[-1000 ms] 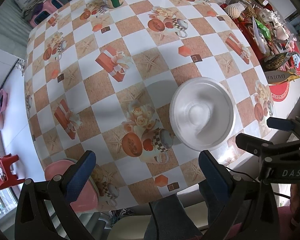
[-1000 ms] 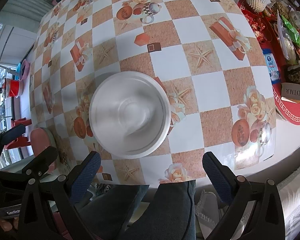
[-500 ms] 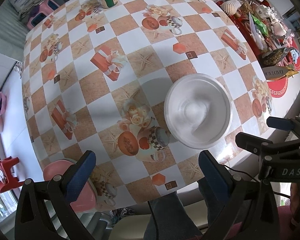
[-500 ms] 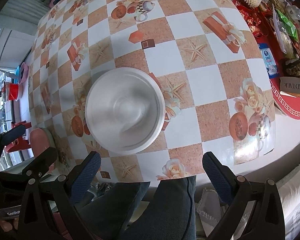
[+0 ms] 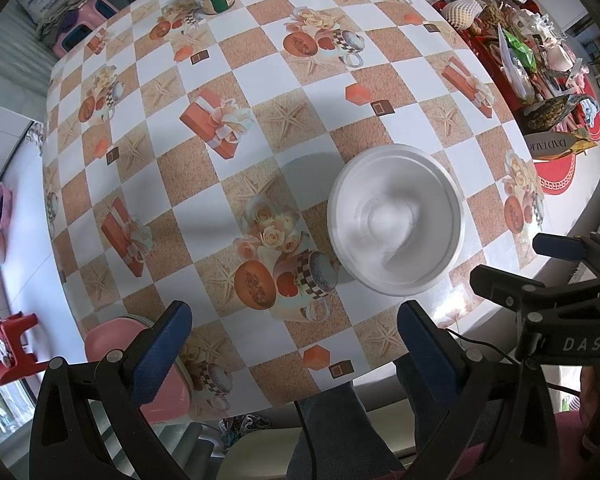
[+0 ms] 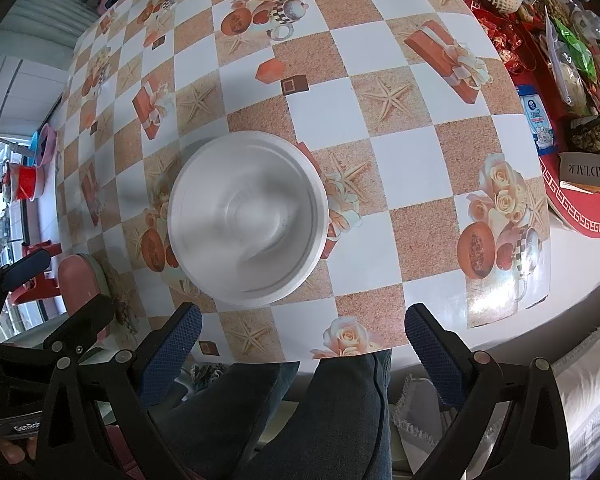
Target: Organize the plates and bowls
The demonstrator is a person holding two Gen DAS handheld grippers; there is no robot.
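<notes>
Two claws are held spread and empty. The white bowl (image 6: 247,218) lies just ahead of the right gripper (image 6: 302,342), left of centre; from the left gripper (image 5: 290,340) it is farther right.

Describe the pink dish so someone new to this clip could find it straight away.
Start at the checked tablecloth printed with starfish and gift boxes, and find the big white bowl near its front edge. Follow that edge to the left corner: the pink bowl sits there, partly behind the left hand-held gripper. It is smaller than the white one and the only pink dish on the cloth.
</notes>
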